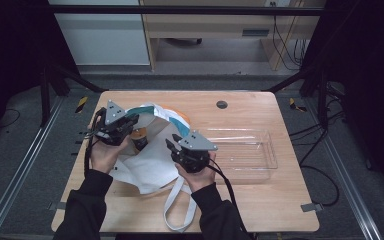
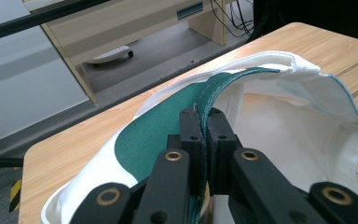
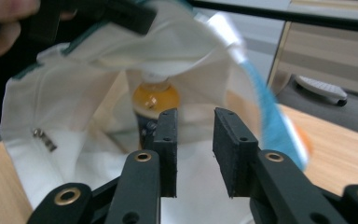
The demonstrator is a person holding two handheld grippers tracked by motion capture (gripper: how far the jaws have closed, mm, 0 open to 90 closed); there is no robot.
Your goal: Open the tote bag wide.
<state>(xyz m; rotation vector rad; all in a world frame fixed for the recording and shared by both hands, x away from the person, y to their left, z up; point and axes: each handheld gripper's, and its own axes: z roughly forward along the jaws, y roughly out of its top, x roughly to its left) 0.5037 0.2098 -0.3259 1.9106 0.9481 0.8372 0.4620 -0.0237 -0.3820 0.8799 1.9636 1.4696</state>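
L gripper (image 2: 204, 122) clamped on tote bag (image 1: 150, 160) rim, holding mouth up above surface (image 1: 260, 200). R gripper (image 3: 195, 116) released, aimed at orange bottle (image 3: 154, 98) inside bag. Bottle prob smooth, slippery, rigid; grab at body. Cloth limp.

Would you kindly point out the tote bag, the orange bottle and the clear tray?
tote bag (image 1: 150, 167), high view, white cloth body.
orange bottle (image 3: 154, 99), right gripper view, orange shoulder inside the bag.
clear tray (image 1: 271, 156), high view, right rim.
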